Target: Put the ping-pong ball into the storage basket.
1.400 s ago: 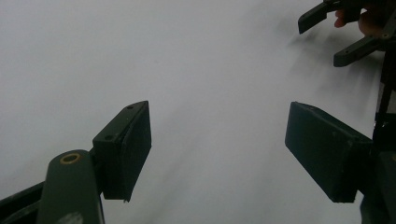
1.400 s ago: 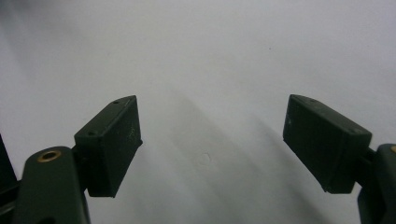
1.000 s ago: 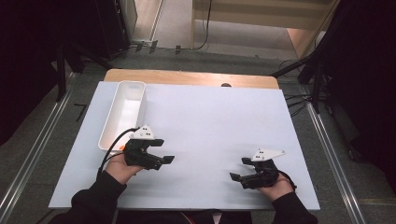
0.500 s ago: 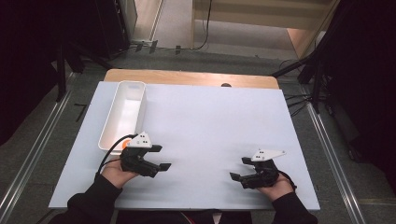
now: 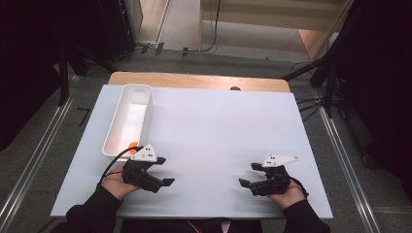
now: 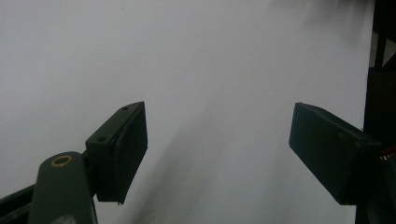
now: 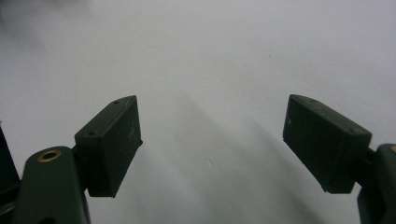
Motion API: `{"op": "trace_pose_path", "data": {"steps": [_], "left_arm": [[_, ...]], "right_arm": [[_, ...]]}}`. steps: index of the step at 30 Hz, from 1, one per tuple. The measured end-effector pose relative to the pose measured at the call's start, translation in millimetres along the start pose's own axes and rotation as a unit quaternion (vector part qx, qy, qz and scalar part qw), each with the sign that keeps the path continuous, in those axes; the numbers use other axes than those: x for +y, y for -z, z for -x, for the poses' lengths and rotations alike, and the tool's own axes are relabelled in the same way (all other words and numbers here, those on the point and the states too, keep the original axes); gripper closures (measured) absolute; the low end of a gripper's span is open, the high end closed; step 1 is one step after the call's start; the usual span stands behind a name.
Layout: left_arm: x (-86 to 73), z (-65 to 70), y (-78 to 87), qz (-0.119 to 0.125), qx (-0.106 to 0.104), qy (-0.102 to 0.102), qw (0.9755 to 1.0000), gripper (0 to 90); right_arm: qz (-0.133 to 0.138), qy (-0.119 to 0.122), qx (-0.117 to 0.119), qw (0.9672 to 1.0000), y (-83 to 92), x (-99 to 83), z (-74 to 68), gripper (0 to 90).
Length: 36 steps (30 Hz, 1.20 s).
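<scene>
Orange ball (image 5: 133,143) lies in the near end of the white tray (image 5: 142,92), by the bench's left edge; my left gripper (image 5: 164,183), fingers just opening and empty, is nearer than my right gripper (image 5: 243,183), also spread and empty.

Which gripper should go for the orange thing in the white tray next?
Left, probably. The left gripper sits just below the near end of the white tray, where the orange thing lies, and its jaws are open and empty. The right gripper, also open, rests across the table.
</scene>
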<state>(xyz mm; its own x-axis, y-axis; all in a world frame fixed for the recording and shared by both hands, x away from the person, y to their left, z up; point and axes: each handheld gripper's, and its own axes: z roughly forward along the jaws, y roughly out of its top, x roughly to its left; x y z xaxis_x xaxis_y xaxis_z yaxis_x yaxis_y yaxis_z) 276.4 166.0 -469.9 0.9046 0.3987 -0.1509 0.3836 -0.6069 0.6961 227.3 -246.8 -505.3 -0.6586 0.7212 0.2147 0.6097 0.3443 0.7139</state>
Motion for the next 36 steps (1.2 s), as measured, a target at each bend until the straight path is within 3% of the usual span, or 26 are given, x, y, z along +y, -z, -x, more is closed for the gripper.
{"op": "trace_pose_path", "data": {"steps": [4,12,36], "left_arm": [[-4.0,-2.1,2.2,0.004,-0.002,0.014,0.9999,19.9],[-10.9,-3.7,8.4,0.005,-0.006,0.019,0.9998,19.9],[-20.2,-1.2,15.1,-0.007,-0.002,0.011,0.9999,19.9]], "right_arm": [[0.000,0.000,0.000,1.0000,-0.2,0.1,0.0,18.1],[-0.002,0.001,-0.001,1.0000,-0.4,-0.1,0.3,18.2],[-0.005,0.004,0.000,1.0000,0.1,-0.8,-0.7,18.2]]}}
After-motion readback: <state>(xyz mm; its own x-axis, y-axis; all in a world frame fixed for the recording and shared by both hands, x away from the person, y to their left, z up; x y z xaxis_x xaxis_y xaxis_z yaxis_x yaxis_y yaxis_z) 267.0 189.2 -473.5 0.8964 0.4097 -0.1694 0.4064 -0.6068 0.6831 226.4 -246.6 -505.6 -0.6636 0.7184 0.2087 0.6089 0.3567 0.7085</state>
